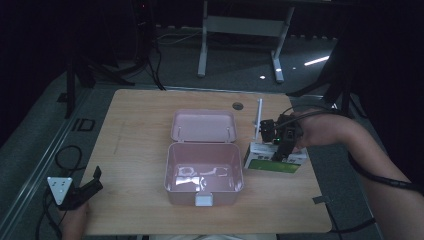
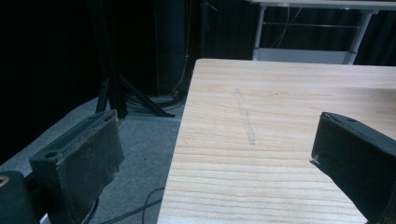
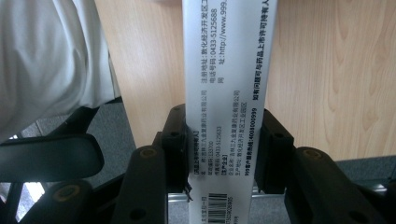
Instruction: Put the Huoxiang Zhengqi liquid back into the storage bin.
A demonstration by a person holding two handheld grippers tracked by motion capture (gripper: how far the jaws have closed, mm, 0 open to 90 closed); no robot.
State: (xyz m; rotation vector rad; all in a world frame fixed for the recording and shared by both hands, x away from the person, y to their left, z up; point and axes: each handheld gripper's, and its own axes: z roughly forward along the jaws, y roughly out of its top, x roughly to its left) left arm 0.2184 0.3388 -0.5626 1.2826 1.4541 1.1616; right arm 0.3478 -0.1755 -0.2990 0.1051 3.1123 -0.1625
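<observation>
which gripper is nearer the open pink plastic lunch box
Right. The right gripper grips a white-and-green carton just beside the pink box; the left gripper hovers at the table's far-left edge.

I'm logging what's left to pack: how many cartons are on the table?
1. The carton lies right of the open pink case, with the right gripper shut on it. Nothing looks hidden.

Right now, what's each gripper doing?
Left gripper: open, holding nothing, at the table's near-left edge.
Right gripper: shut on the white medicine box.
</observation>
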